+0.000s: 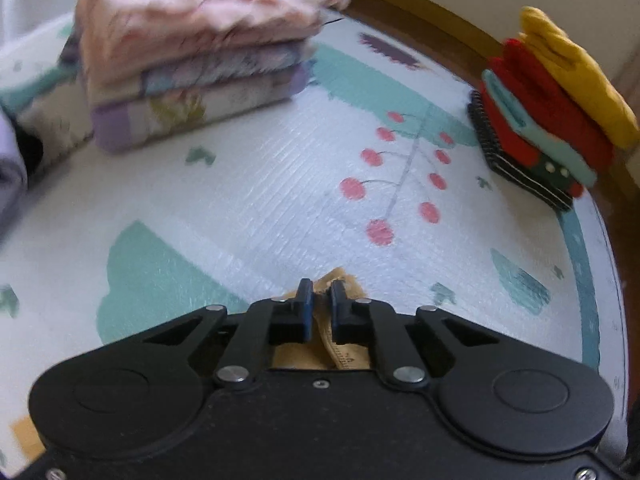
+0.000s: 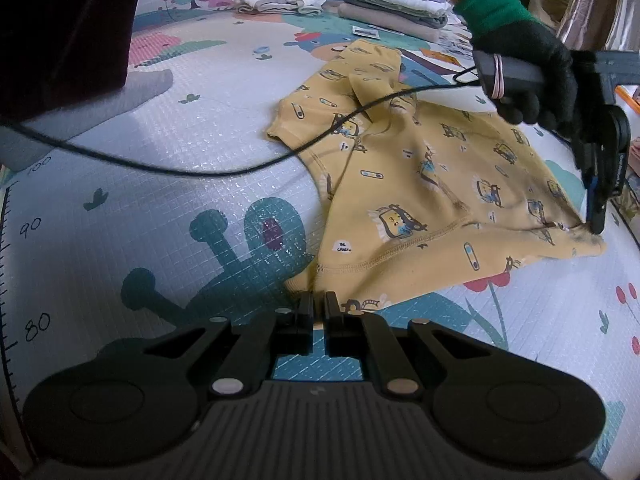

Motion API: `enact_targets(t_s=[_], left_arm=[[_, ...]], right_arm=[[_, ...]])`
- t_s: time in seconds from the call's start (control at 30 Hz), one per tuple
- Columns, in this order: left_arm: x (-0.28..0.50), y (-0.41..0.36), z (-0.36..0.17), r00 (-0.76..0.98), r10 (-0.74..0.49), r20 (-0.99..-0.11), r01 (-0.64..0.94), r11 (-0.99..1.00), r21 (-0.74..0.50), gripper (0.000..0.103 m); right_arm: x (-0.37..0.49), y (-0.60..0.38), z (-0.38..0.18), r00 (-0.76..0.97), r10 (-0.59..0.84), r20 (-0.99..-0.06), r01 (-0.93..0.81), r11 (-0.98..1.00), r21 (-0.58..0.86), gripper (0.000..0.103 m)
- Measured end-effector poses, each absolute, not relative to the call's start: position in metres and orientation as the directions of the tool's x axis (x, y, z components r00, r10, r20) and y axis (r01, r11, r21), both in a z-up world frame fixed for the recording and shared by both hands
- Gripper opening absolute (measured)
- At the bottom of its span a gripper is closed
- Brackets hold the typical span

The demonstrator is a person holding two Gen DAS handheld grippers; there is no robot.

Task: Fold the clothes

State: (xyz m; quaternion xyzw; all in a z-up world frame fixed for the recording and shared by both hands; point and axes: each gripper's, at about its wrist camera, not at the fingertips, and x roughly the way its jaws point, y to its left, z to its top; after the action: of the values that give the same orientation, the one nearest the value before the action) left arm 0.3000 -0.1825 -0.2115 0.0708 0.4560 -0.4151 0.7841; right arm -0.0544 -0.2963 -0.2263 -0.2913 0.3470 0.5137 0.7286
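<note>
A yellow child's garment [image 2: 420, 184] printed with small cartoon cars lies crumpled on the play mat [image 2: 160, 208]. My right gripper [image 2: 318, 306] is shut on its near hem corner. At the garment's right corner, a gloved hand holds my left gripper [image 2: 595, 222], whose tips pinch the cloth. The left wrist view shows that left gripper [image 1: 320, 298] shut, with yellow fabric [image 1: 344, 354] bunched between the blue pads [image 1: 306, 304].
A black cable [image 2: 200, 168] trails over the garment and mat. Folded stacks sit at the back [image 2: 392, 4], with a pink-topped pile [image 1: 192, 64] and a red and yellow pile [image 1: 552, 112] near the mat's edge. A grey cloth [image 2: 100, 108] lies left.
</note>
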Motion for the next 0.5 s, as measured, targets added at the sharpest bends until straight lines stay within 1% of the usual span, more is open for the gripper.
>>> enact_targets(t_s=[0.17, 0.4, 0.5], left_arm=[[0.299, -0.169, -0.185, 0.283, -0.609, -0.741, 0.727, 0.640, -0.248, 0.006], [0.304, -0.160, -0.221, 0.309, -0.504, -0.807, 0.701, 0.694, -0.165, 0.006], [0.304, -0.156, -0.226, 0.308, -0.497, -0.811, 0.697, 0.698, -0.163, 0.006]], right_arm=[[-0.053, -0.296, -0.226, 0.225, 0.544, -0.808, -0.953, 0.295, -0.067, 0.009], [-0.053, -0.295, -0.226, 0.222, 0.537, -0.814, -0.953, 0.295, -0.065, 0.009], [-0.054, -0.294, -0.225, 0.223, 0.533, -0.816, -0.953, 0.297, -0.066, 0.009]])
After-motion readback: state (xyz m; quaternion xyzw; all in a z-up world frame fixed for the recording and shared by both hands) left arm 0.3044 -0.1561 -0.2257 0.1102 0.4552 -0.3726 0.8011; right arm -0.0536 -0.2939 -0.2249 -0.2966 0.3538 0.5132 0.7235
